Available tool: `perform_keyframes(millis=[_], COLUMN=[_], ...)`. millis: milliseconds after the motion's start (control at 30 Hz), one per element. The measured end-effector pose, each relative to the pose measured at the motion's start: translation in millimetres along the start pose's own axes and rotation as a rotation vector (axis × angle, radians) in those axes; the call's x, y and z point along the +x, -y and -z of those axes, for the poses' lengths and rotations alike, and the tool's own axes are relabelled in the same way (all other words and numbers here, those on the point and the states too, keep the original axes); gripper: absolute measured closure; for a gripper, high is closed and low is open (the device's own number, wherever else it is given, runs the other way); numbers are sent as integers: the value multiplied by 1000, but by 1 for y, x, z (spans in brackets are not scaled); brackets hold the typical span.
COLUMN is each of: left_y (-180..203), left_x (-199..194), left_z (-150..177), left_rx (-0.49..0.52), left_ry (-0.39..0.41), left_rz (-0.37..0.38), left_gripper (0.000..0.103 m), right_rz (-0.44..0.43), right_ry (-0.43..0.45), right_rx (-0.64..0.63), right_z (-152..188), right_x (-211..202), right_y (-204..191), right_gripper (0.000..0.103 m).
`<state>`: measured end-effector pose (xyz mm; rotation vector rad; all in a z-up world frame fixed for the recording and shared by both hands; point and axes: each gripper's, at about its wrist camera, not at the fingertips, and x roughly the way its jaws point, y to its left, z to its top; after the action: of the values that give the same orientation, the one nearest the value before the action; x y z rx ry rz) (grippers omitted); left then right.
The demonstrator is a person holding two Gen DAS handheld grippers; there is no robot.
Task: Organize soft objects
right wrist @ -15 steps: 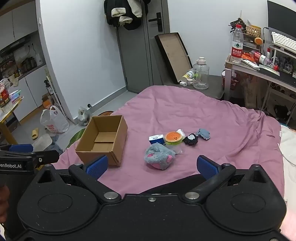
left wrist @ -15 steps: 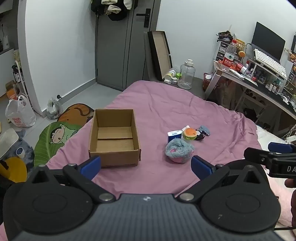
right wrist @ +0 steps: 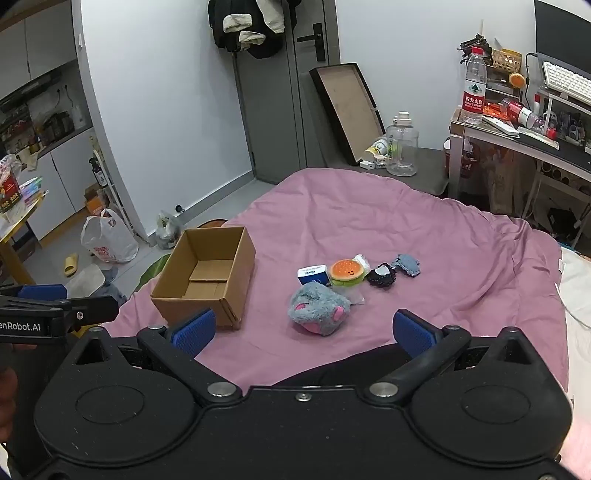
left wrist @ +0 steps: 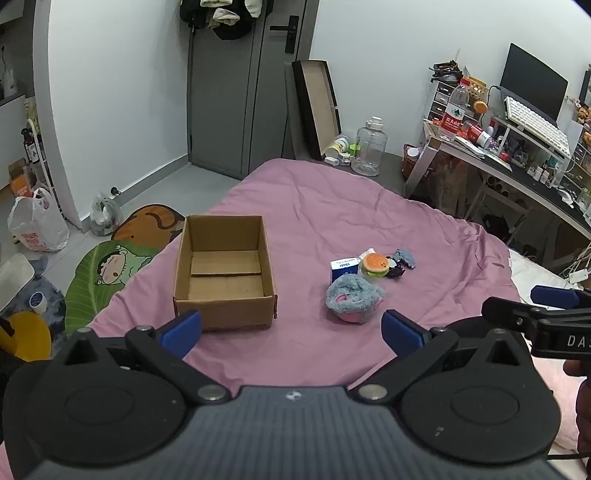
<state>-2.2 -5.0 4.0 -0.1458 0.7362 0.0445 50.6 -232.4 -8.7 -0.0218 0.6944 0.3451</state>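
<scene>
A lived-in bedroom in a small home: a bed [left wrist: 332, 206] under a pink cover fills the middle, clothes [right wrist: 251, 26] hang over a grey door [left wrist: 229, 92], cartoon floor mats [left wrist: 107, 273] lie beside the bed, and a cluttered counter [left wrist: 517, 162] carries a monitor [left wrist: 532, 85], keyboard [left wrist: 535, 120] and bottles.

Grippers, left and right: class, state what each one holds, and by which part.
Nothing is held. The left gripper and right gripper are both open and empty.
</scene>
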Motion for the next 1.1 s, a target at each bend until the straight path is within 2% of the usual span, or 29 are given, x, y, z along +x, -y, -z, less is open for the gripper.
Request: perform_keyframes(millis=[567,1100], left_y=[0,4], left_x=[2,2], left_z=[5,6], left_rx=[-18,-5], left_ry=[-6,-1], left_rz=[2,13], left_gripper=[0,0], right_rz=[-5,-5], right_ry=[-3,0], right_rx=[-2,-5], right_z=[9,4], right_x=[1,-2], right_y=[3,2], right_gripper=[0,0])
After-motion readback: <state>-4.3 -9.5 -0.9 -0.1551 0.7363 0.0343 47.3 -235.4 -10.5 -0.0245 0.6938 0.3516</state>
